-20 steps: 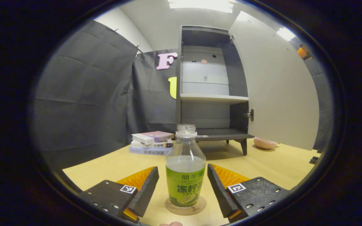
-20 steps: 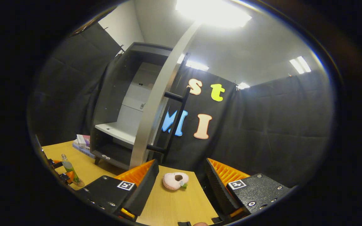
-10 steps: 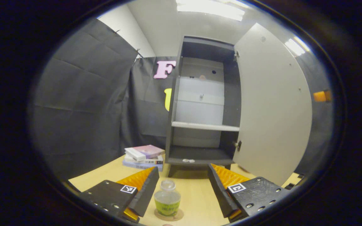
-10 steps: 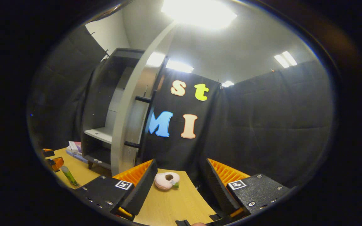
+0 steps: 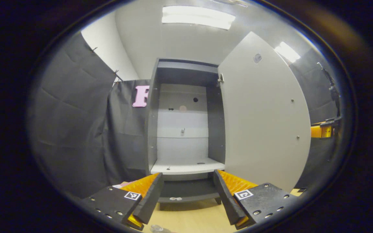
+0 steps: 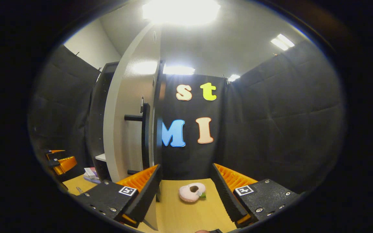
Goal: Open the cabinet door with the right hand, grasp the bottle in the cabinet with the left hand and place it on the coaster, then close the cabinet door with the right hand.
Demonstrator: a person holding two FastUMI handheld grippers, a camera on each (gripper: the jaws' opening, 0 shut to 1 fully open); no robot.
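The dark cabinet [image 5: 186, 129] stands open with its pale shelf [image 5: 186, 168] bare. Its grey door [image 5: 264, 129] is swung out to the right. My left gripper [image 5: 188, 176] is open and empty, raised and facing the cabinet. Only the bottle's cap [image 5: 156, 229] peeks in at the bottom edge, below the fingers. My right gripper [image 6: 185, 168] is open, low beside the door [image 6: 131, 123], whose black bar handle [image 6: 146, 136] is just left of its left finger. From the left gripper view the right gripper [image 5: 322, 131] shows past the door's edge.
A pink ring-shaped toy [image 6: 192, 192] lies on the wooden table [image 6: 186, 213] ahead of the right gripper. Books [image 6: 91, 172] lie at the cabinet's foot. The left gripper [image 6: 60, 161] shows at far left. Black cloth walls close in the booth.
My left gripper has lifted away from the bottle on the coaster, which slid out at the bottom. My right gripper has swung closer to the door's outer face and handle.
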